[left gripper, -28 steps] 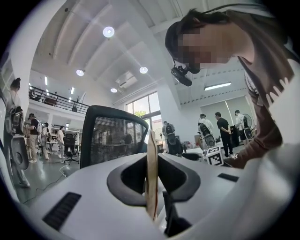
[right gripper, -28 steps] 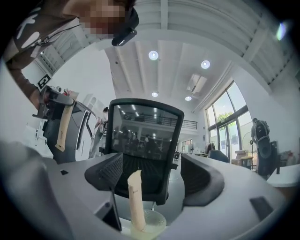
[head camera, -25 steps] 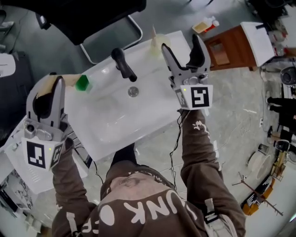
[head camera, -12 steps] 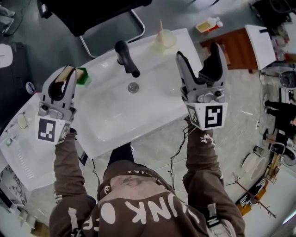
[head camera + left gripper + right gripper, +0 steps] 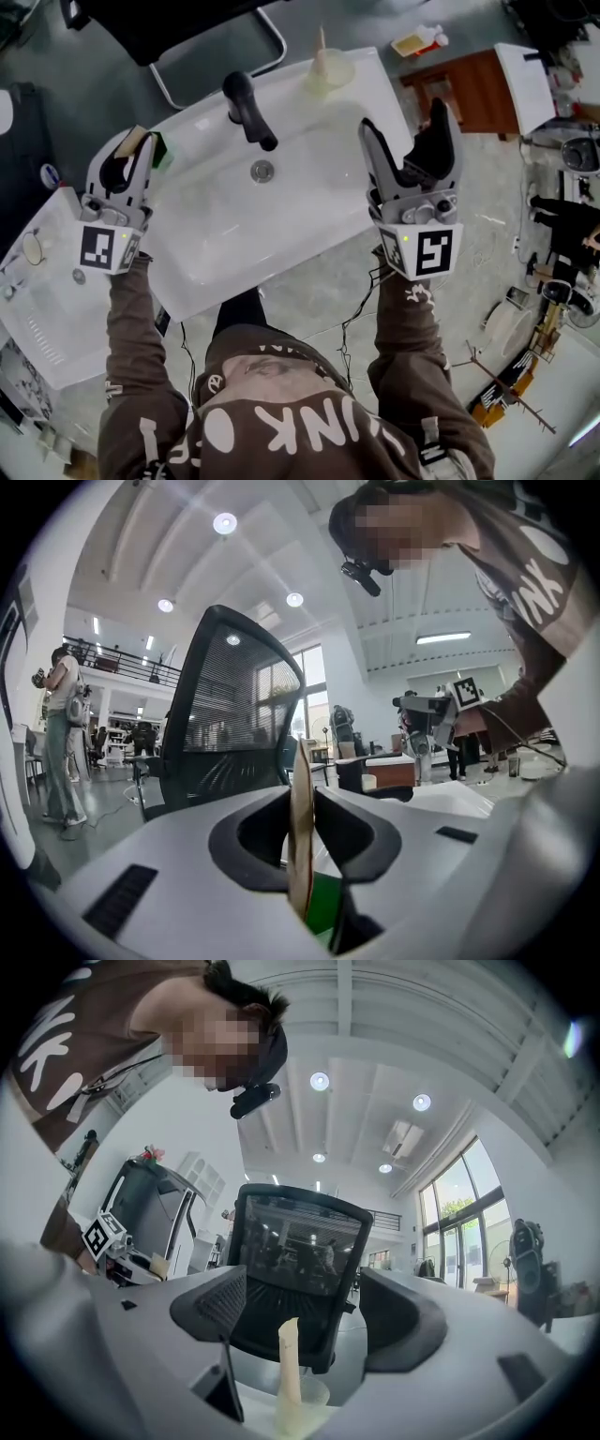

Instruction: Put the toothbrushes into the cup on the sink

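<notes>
Well, left hand-held gripper (image 5: 139, 148) clamps a tan toothbrush (image 5: 301, 836), mostly hidden; right hand-held gripper (image 5: 405, 120) open, empty. Sweatshirt (image 5: 281, 380) print cut off at lower frame edge, "UNK" readable.

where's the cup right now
In the head view, the cup stands on the sink's far rim, right of the faucet, ahead of the right gripper.

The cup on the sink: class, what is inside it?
One pale toothbrush stands in the cup. Its lower end and the cup's bottom cannot be made out through the cloudy wall.
</notes>
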The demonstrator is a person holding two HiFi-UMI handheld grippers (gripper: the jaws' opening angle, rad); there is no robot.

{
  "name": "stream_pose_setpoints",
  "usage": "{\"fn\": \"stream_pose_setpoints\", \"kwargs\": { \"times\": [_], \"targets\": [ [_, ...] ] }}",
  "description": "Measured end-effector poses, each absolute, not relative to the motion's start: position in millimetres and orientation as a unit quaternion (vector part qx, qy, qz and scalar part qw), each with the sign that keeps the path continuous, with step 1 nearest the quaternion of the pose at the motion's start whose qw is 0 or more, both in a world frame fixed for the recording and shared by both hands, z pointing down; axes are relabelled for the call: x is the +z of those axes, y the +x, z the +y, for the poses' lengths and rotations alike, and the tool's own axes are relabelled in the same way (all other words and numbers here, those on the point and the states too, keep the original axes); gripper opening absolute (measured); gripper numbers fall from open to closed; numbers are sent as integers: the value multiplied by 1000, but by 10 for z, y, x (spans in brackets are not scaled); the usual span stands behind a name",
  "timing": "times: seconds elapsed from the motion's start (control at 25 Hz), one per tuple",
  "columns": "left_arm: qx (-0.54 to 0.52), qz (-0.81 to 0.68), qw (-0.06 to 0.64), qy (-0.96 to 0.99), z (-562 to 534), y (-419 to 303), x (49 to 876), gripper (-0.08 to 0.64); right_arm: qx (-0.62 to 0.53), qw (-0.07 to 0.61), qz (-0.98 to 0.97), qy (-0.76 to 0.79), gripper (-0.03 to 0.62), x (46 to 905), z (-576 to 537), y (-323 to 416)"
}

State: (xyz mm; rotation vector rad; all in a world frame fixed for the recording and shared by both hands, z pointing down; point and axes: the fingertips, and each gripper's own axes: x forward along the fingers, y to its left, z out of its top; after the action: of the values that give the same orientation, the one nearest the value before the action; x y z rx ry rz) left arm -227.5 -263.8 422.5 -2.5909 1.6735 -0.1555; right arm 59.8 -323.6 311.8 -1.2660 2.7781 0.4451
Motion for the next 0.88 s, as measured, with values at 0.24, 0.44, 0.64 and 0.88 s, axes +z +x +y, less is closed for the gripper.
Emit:
{"fn": "stream_pose_setpoints", "kwargs": {
  "times": [0.24, 0.44, 0.64, 0.88],
  "targets": [
    [-44, 528, 54, -846, -2496, -2159, 3818, 190, 143, 41, 900, -410, 390, 3026, -3058, 613],
    [-37, 517, 96, -850, -2159, -2029, 3111, 210, 153, 64, 898, -408, 397, 2743, -2715, 590],
    [-18, 501, 133, -855, -1556, -1732, 2338, 210, 156, 74, 905, -389, 419, 2348, -2024, 508],
    [4, 460, 181, -869, -354, -1095, 1680, 210, 166, 86, 910, -371, 408, 1921, -608, 542]
  ]
}}
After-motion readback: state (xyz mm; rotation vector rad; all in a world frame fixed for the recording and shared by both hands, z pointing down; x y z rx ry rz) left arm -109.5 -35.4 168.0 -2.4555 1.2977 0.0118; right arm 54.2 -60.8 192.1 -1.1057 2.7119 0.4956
